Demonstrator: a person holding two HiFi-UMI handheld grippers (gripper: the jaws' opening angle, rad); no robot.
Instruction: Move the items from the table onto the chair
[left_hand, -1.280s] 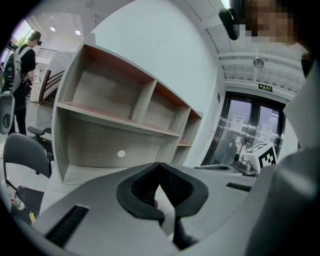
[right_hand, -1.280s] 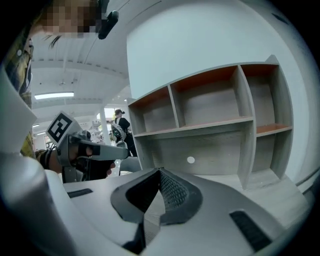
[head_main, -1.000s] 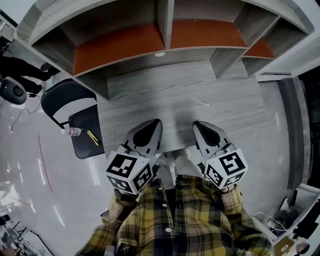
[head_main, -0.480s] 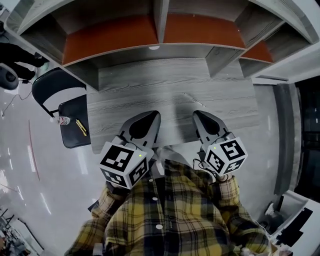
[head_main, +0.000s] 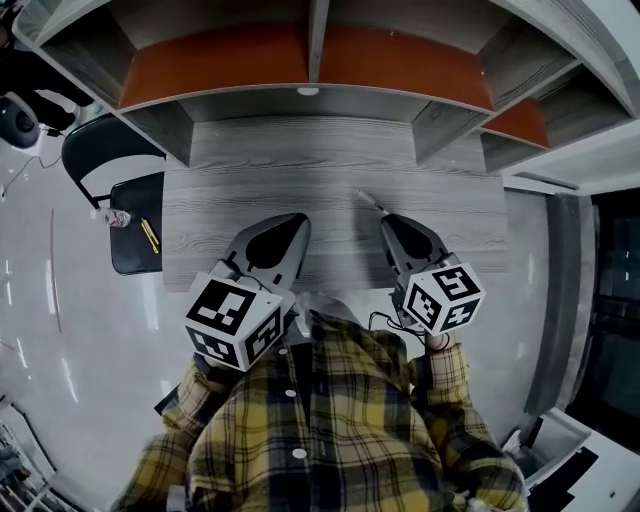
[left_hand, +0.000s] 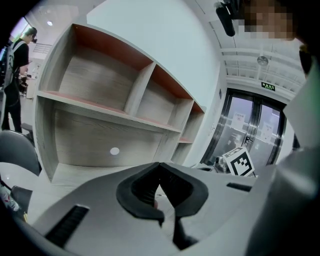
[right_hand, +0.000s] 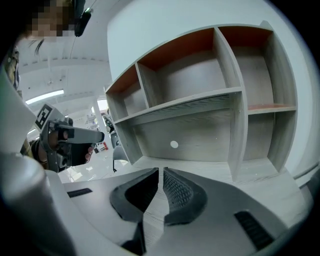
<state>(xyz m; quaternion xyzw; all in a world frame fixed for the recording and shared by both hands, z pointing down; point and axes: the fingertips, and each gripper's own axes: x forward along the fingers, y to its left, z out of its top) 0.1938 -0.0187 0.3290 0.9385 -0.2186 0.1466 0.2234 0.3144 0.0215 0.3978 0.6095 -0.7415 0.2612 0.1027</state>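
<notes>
Grey wood grain covers the worktop, which sits under a shelf unit with orange-brown panels. We hold both grippers low over the near edge of the worktop, just above our yellow plaid shirt.

Our left gripper points up and to the right, towards the middle of the worktop. In its own view the two jaw tips meet, and only bare wood grain shows through the hollow behind them, so it carries nothing.

Our right gripper points up and slightly left. Its jaws are all but closed, with only a sliver of gap between the ribbed pads. Nothing sits in that gap.

One thin pale stick lies on the worktop just beyond the right gripper's tip. We cannot tell what it is, or whether the tip touches it.

Off the left end of the worktop stands the chair, dark-seated with a rounded back. A small bottle lies at the seat's far left edge. A yellow pen-like thing lies on the seat near the bottle but apart from it.

In the left gripper view a person in dark clothes stands far off at the left, beyond the chair.
</notes>
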